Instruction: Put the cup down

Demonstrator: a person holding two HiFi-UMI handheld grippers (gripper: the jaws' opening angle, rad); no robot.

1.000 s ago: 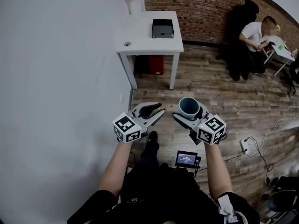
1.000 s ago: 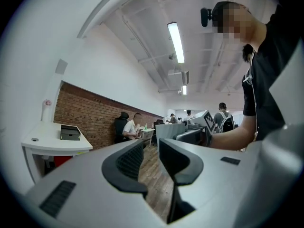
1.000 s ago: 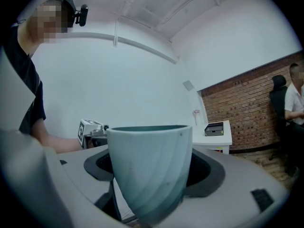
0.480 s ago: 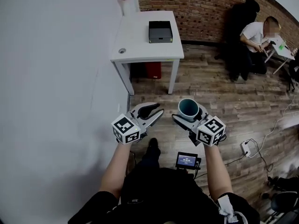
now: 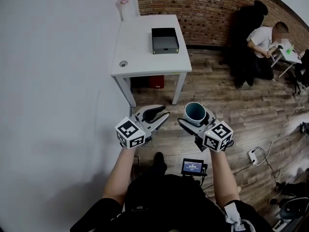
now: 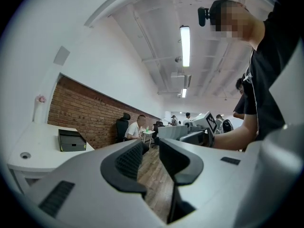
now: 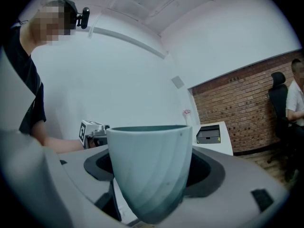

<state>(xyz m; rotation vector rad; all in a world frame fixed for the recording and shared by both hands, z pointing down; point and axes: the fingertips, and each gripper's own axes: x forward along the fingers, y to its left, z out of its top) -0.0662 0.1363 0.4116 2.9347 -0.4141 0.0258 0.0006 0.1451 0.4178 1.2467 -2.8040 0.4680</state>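
White table [image 5: 145,47] nearer; upright pale-teal cup [image 5: 194,110], darker inside, in right tool [image 5: 195,117]

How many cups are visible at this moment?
1. The teal cup is gripped upright in the right tool, above the wooden floor, short of the white table. The small pale item at the table's far corner is too small to identify.

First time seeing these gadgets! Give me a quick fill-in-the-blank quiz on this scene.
1. The right gripper holds the tapered pale teal cup with its mouth facing ___.
2. The left gripper has ___ between its jaws.
3. The flat black box lies on the rectangular white table, in front of a red ___ wall.
Missing words: up; nothing; brick.
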